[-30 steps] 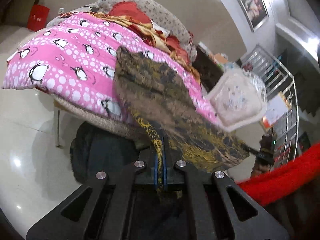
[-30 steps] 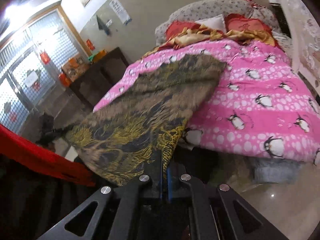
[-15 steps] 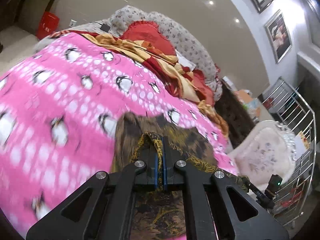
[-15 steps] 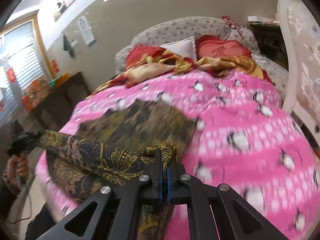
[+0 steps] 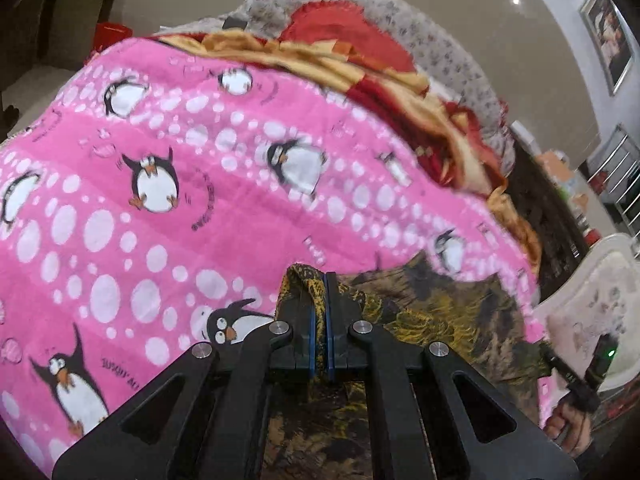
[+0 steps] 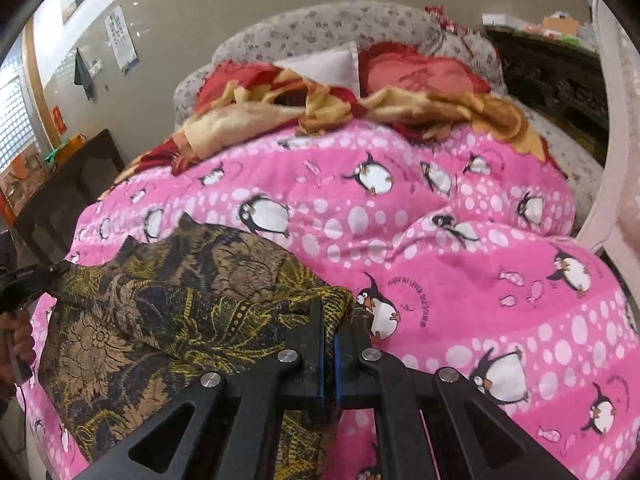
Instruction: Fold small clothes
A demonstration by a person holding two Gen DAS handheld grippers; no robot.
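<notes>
Partly hidden behind both tools, one dark gold-patterned cloth (image 6: 160,312) lies on the pink penguin quilt (image 6: 460,248), its near edge cut off. Since a second ago it has come down from hanging to doubled over. Left gripper (image 5: 319,312) and right gripper (image 6: 329,344) each pinch a corner. Two red pillows (image 6: 416,72) sit beyond.
</notes>
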